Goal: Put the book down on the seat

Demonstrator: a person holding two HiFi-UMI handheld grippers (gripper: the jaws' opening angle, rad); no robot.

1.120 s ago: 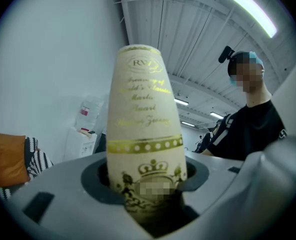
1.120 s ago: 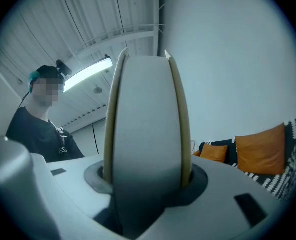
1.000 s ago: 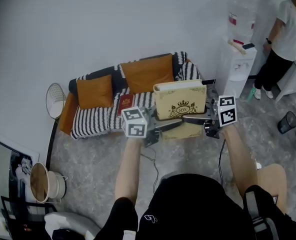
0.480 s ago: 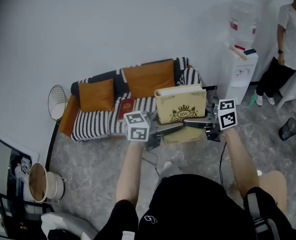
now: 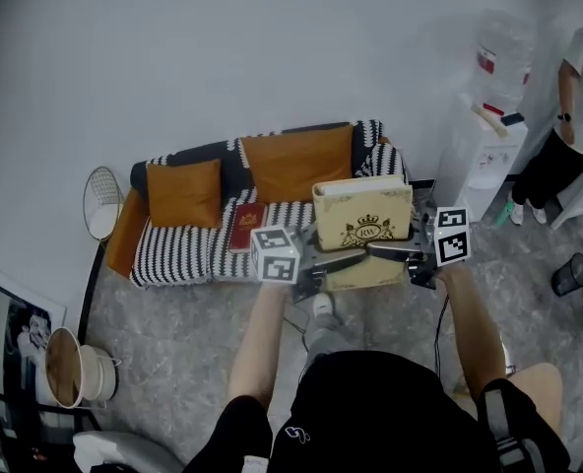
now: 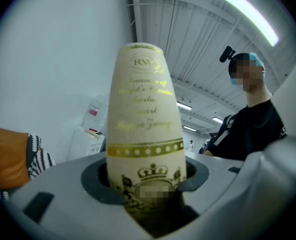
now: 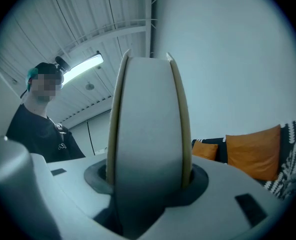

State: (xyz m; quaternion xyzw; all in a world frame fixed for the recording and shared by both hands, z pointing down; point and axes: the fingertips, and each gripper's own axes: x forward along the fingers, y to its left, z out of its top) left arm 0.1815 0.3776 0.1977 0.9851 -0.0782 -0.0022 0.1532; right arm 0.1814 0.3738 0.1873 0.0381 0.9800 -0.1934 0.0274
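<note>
A thick cream book (image 5: 362, 220) with a gold crest is held upright in the air, in front of the right end of the striped sofa seat (image 5: 188, 254). My left gripper (image 5: 333, 262) is shut on the book's lower left, and its view shows the gold-lettered spine (image 6: 145, 134) between the jaws of my left gripper (image 6: 147, 186). My right gripper (image 5: 392, 249) is shut on the lower right. In the right gripper view the pale page edge (image 7: 148, 144) fills the gap of my right gripper (image 7: 148, 184).
The sofa carries two orange cushions (image 5: 296, 161) and a small red book (image 5: 246, 227) on its seat. A white water dispenser (image 5: 479, 151) stands to its right with a person (image 5: 577, 97) beside it. A wire basket (image 5: 101, 203), a pale bucket (image 5: 65, 368) and a dark bin (image 5: 572, 272) stand around.
Both grippers keep their hold on the book. In the head view the sofa has slid lower and the bystander further right, and the book sits a little lower in the frame.
</note>
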